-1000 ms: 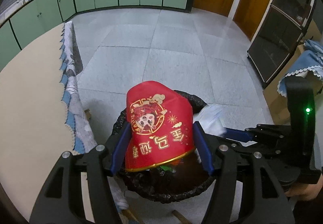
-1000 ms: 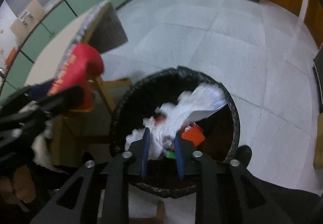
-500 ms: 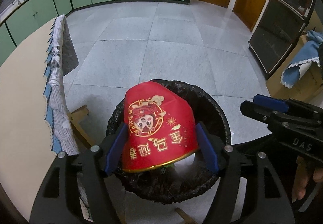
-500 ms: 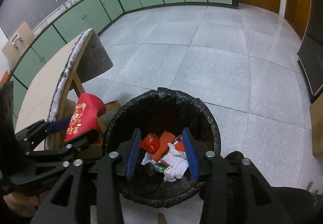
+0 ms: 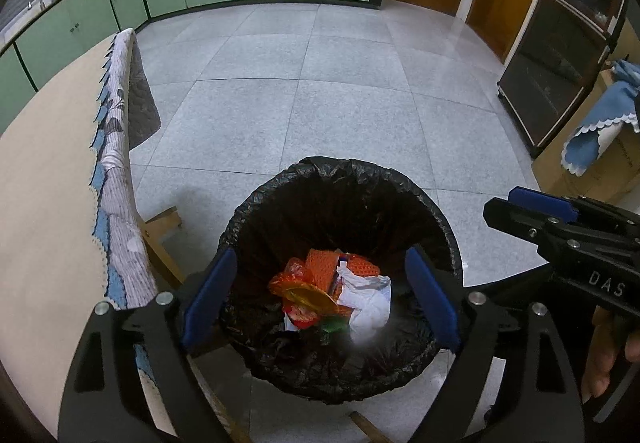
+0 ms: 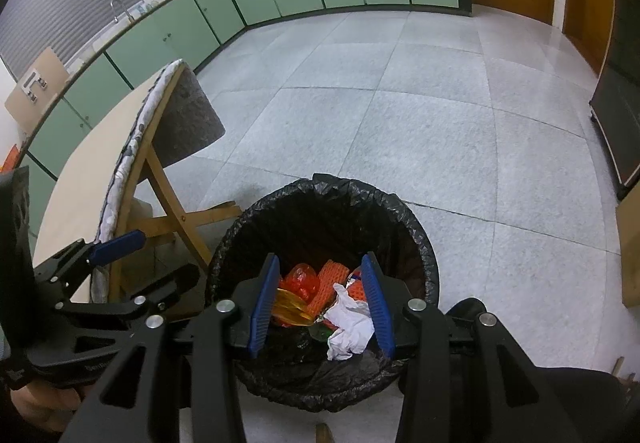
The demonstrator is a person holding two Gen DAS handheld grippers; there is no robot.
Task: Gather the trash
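Grey tiled kitchen floor; the black-lined bin (image 5: pixel 340 275) at lower centre holds the trash (image 5: pixel 332 295). The left gripper (image 5: pixel 320 295) and right gripper (image 6: pixel 322 303) hover above it, fingers apart, empty. A careless dip could snag the liner.

Both tongs, the left tongs (image 5: pixel 320 299) and the right tongs (image 6: pixel 322 307), are matte black frames with triangular cut-outs, round silver screw heads at the joints, and flat blue pads (image 5: pixel 210 297) lining the inner faces of the fingers. Seen from the left wrist view, the right tongs' black body carries pale letters "DAS", and bare skin of the right hand (image 5: pixel 608 347) shows beneath it. The left hand (image 6: pixel 44 405) shows as bare skin under its black handle, which bears small, unreadable pale lettering.
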